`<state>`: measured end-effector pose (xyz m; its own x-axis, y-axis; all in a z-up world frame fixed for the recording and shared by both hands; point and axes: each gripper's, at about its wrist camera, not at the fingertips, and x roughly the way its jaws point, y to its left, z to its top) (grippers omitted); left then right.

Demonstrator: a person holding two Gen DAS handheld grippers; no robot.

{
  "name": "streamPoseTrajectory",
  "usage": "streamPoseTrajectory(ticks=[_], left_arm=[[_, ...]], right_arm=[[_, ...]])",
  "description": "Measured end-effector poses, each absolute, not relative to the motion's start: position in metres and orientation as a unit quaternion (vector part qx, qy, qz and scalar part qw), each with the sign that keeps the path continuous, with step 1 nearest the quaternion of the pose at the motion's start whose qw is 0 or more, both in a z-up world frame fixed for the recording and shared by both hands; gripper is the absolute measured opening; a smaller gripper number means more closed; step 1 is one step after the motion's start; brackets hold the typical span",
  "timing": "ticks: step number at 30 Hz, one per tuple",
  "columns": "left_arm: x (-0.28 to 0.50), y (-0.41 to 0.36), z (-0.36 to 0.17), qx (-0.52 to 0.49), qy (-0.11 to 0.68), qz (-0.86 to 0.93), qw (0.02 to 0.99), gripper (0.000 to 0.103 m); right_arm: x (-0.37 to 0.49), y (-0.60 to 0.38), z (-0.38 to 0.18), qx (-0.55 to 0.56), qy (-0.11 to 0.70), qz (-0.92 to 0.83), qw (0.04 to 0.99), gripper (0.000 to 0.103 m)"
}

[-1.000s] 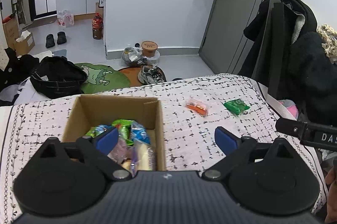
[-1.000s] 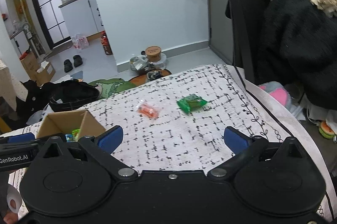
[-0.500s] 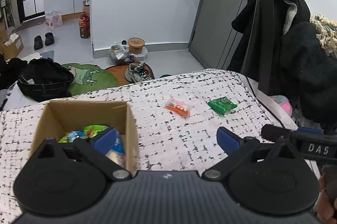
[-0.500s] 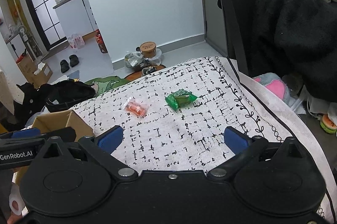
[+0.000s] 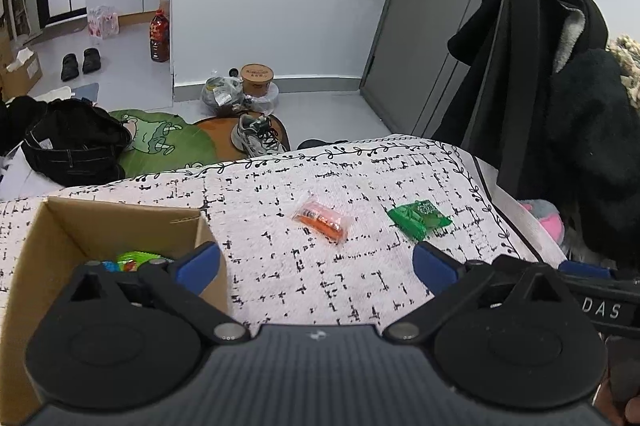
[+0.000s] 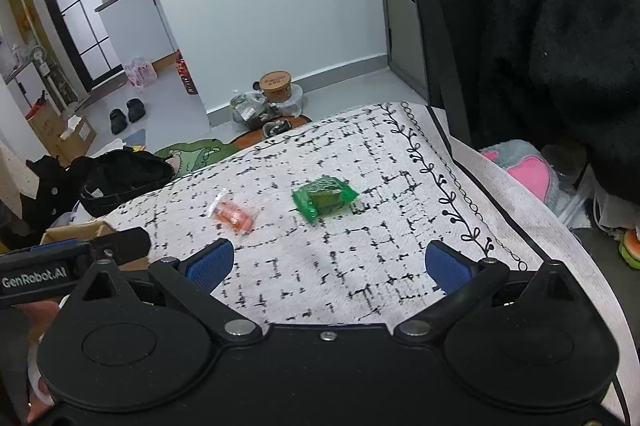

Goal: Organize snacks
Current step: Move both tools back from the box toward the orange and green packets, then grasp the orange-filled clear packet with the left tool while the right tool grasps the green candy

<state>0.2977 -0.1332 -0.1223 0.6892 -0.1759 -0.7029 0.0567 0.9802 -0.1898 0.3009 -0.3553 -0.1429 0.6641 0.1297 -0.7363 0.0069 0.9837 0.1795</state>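
Grippers are hanging wide apart over the cloth [image 5: 304, 282]; left gripper [image 5: 316, 264] and right gripper [image 6: 328, 264] are gripping nothing. Orange packet [image 5: 322, 221] and green packet [image 5: 419, 218] are lying beside the box [image 5: 60, 226].

Even, cool indoor light, soft faint shadows, daylight behind the glazed door [image 6: 72, 21] at far left, strong fisheye bowing of walls and door frames toward the edges, patterned cloth [image 6: 360, 246] slightly motion-blurred in the right view, dark coats [image 5: 560, 129] underexposed, no glare.
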Motion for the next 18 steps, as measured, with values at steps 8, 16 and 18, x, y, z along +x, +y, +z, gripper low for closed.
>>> streamPoseTrajectory(ticks=[8, 16, 18], left_arm=[[0.319, -0.144, -0.134, -0.073, 0.402, -0.056, 0.911, 0.103], [0.338, -0.153, -0.146, -0.078, 0.397, -0.042, 0.913, 0.103], [0.342, -0.156, -0.148, -0.072, 0.391, -0.023, 0.917, 0.102]], right_arm=[[0.318, -0.374, -0.158, 0.098, 0.422, 0.028, 0.901, 0.103], [0.334, -0.377, -0.169, 0.091, 0.425, 0.033, 0.9, 0.103], [0.339, -0.378, -0.171, 0.101, 0.427, 0.036, 0.898, 0.103]])
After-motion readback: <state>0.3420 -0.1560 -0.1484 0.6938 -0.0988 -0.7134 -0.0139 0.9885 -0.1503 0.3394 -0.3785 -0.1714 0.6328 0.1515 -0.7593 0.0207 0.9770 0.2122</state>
